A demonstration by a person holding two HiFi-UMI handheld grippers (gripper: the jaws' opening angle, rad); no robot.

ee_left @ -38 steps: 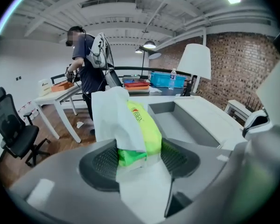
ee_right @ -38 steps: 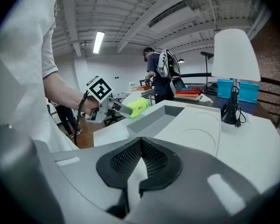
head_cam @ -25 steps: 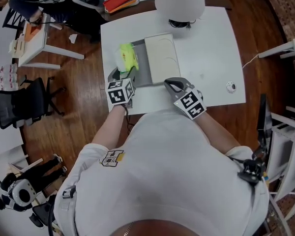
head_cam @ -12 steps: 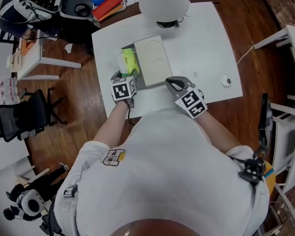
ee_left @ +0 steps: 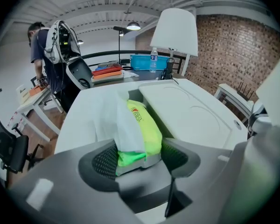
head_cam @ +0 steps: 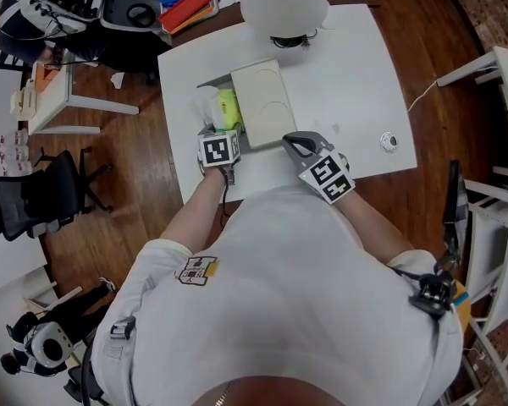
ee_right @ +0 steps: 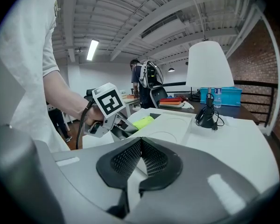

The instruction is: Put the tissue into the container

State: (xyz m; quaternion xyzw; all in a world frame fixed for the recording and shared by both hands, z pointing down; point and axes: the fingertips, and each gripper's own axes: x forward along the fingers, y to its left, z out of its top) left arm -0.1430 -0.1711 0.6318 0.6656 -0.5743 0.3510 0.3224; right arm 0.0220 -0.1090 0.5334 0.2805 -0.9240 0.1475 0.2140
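Observation:
A yellow-green tissue pack [head_cam: 228, 108] with a white sheet [head_cam: 208, 108] sticking out of it is held in my left gripper [head_cam: 218, 132], whose pads press on both its sides. In the left gripper view the tissue pack [ee_left: 141, 125] sits between the jaws of the left gripper [ee_left: 139, 155], over the open strip of the grey container [ee_left: 134, 95] beside its cream lid [ee_left: 186, 115]. The lid [head_cam: 267, 101] covers most of the container [head_cam: 213, 82]. My right gripper [head_cam: 298, 145] hovers at the lid's near right corner, shut and empty. The right gripper [ee_right: 140, 160] shows its pads touching.
A white lamp [head_cam: 284, 2] stands at the far edge of the white table [head_cam: 356, 83]. A small round object [head_cam: 389, 142] lies near its right edge. A black chair [head_cam: 34, 197] and cluttered desks stand to the left. A person [ee_left: 39, 45] stands in the background.
My left gripper has carried the tissue pack a little to the right, toward the container's open strip. The right gripper has stayed in place.

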